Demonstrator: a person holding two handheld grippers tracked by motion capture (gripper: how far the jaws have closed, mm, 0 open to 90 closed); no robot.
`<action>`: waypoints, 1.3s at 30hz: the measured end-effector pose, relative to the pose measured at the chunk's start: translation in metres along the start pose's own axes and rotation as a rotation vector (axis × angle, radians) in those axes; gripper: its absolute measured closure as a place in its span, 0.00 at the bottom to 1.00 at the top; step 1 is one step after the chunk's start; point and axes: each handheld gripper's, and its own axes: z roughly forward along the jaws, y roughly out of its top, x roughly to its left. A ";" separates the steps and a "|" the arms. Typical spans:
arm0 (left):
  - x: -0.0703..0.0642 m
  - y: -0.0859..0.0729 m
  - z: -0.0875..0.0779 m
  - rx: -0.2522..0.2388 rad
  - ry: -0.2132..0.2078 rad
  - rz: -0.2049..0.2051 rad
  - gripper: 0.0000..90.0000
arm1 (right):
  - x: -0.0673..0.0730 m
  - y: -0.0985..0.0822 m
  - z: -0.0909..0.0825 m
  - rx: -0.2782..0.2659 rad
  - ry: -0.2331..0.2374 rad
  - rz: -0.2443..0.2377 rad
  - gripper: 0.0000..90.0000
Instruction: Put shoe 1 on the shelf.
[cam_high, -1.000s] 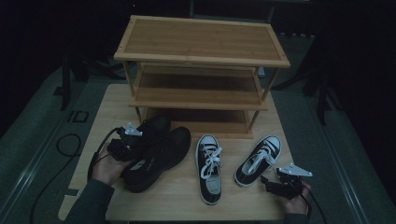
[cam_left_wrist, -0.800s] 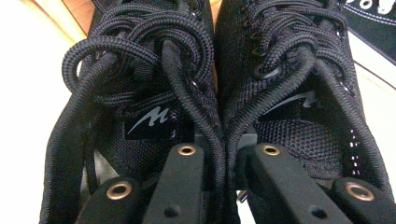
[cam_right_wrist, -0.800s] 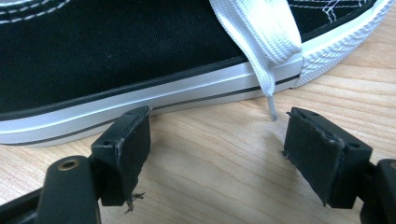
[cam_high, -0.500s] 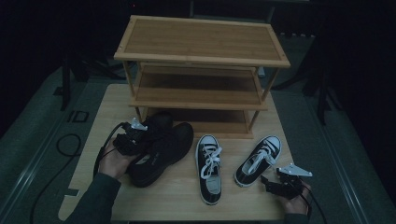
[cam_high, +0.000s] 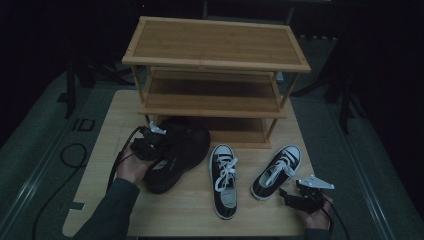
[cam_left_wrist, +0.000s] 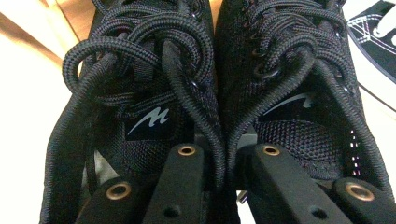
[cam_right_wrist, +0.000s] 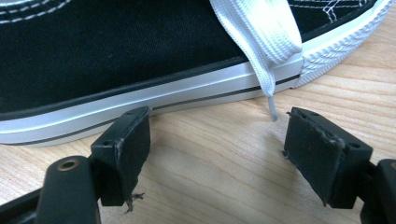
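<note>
Stood at the table's far side: a three-tier bamboo shoe rack (cam_high: 216, 42), upright, all shelves bare. Lay on the wooden table (cam_high: 102, 150) in front of it: two black-and-white canvas sneakers, near each other but apart. Left sneaker (cam_high: 223, 180) pointed toe toward the rack, white laces loose; right sneaker (cam_high: 276, 171) angled, toe up and to the right. Ran across the dark floor at left: a black cable loop (cam_high: 70, 155). Beyond, dark surroundings, too dim to tell.

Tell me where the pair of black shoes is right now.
In the high view the black shoes sit at the table's front left, before the wooden rack and left of the black-and-white sneakers; the left gripper pinches their inner sides together.
</note>
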 end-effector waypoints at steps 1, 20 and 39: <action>0.000 0.002 0.002 -0.001 0.002 -0.005 0.96 | 0.000 0.000 0.000 0.000 0.000 0.000 0.25; -0.005 0.026 0.038 -0.020 0.051 -0.070 0.96 | 0.000 0.000 0.000 0.000 0.000 0.000 0.25; -0.005 0.040 0.051 -0.026 0.074 -0.085 0.96 | 0.000 0.000 0.000 0.001 0.001 -0.001 0.25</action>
